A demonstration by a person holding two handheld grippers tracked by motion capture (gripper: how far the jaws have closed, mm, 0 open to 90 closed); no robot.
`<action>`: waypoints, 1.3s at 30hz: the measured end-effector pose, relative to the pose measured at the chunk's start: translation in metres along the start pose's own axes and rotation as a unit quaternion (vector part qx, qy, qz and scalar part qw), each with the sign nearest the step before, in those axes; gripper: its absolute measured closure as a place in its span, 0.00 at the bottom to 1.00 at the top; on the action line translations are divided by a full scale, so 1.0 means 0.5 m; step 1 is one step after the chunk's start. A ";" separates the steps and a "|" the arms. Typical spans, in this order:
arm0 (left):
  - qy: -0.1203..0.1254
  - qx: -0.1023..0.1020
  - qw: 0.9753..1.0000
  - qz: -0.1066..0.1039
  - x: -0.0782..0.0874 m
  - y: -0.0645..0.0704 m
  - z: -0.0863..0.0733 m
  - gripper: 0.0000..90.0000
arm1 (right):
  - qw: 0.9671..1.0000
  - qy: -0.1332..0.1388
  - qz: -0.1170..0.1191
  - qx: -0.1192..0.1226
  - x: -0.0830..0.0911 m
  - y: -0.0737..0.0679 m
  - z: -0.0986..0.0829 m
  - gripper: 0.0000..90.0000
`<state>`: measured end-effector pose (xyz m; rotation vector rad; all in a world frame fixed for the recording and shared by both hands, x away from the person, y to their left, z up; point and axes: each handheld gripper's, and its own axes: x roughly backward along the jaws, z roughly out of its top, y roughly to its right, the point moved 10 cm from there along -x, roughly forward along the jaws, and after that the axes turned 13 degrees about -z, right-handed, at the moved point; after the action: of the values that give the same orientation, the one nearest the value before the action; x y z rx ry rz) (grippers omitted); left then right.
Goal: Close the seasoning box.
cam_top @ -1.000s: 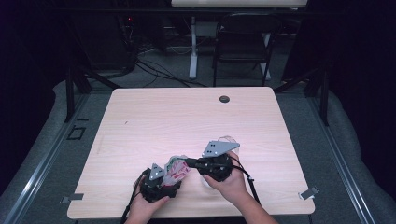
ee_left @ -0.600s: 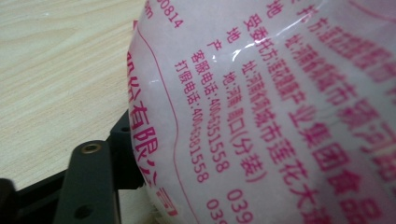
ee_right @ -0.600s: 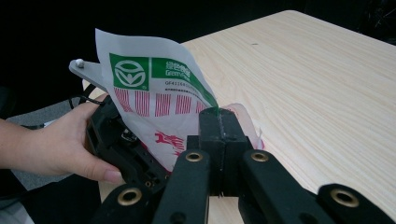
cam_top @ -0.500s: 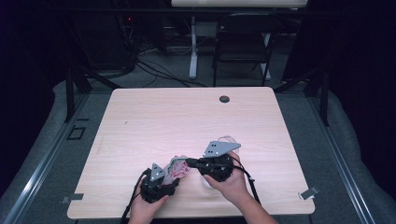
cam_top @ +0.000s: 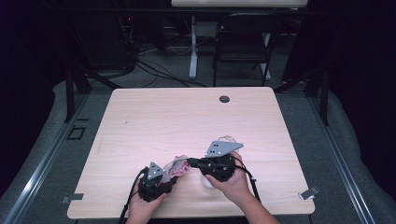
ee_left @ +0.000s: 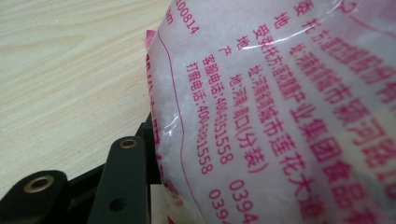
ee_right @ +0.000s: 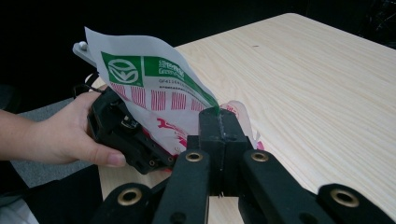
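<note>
The left gripper [cam_top: 164, 176] and the right gripper [cam_top: 194, 163] meet at one plastic bag [cam_top: 179, 166], which is between them near the front edge of the table [cam_top: 187, 121] in the high view. In the left gripper view, the bag [ee_left: 280, 107], with pink print and white grains inside, presses against the one visible jaw; I cannot tell if the jaws are closed. In the right gripper view, the jaws stand together, pinching the bag's edge [ee_right: 159, 88]. I judge that both grippers hold it to pull the bag open.
</note>
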<state>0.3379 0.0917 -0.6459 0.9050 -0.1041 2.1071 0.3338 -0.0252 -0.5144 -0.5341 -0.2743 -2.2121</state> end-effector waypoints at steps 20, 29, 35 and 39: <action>0.007 -0.038 0.999 0.027 0.027 -0.007 0.025 0.63 | 1.000 0.003 0.008 0.002 0.016 0.011 0.002 0.90; 0.007 -0.063 0.997 0.040 0.035 0.000 0.033 0.64 | 0.998 0.010 -0.020 0.061 0.022 0.006 0.005 0.70; 0.000 -0.070 0.997 0.040 0.033 0.002 0.040 0.64 | 0.995 0.021 -0.019 0.096 0.027 -0.005 0.017 0.64; -0.010 -0.088 0.995 0.038 0.031 0.013 0.047 0.64 | 0.991 0.024 -0.017 0.128 0.035 -0.017 0.033 0.62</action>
<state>0.3404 0.0892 -0.6169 0.8279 -0.3355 2.1208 0.3218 -0.0255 -0.4920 -0.3379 -0.5356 -2.1775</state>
